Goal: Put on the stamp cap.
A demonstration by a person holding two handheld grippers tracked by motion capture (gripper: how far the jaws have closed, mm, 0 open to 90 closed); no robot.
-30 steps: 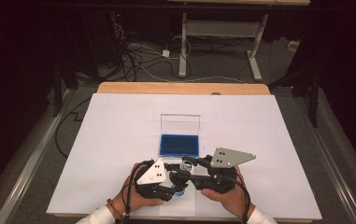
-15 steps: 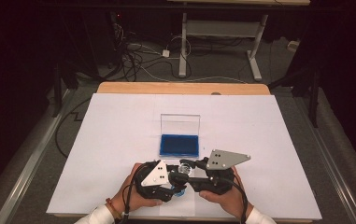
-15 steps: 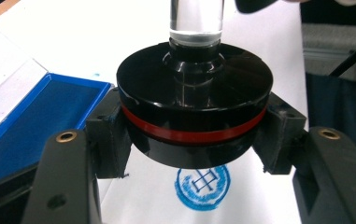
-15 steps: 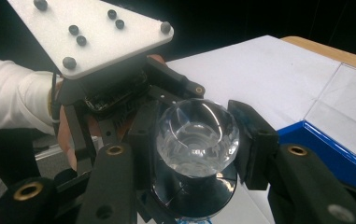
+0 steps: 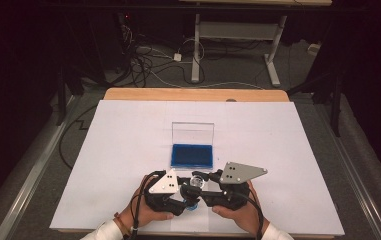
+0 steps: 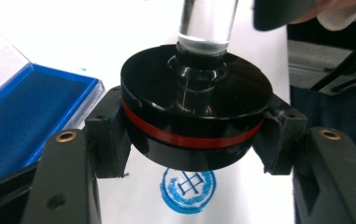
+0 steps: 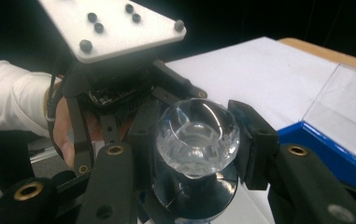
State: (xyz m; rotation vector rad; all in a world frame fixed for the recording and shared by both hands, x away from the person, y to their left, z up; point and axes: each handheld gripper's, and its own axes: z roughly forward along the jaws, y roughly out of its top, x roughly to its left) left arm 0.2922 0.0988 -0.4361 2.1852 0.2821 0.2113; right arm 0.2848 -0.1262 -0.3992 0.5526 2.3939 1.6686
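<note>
Now both tongs clamp the stamp (image 6: 195,112) beside the open case (image 5: 192,134) holding a blue ink pad (image 5: 192,155).

White-covered table (image 5: 128,150) with open blue ink pad (image 5: 192,155), stamped print (image 6: 188,190).

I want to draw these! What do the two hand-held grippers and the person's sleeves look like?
Each hand-held gripper, left and right, is black with two chunky jaws and brass-coloured rivets. A grey three-cornered plate with dark dots sits on top. Black cables trail back. The sleeves are white.
</note>
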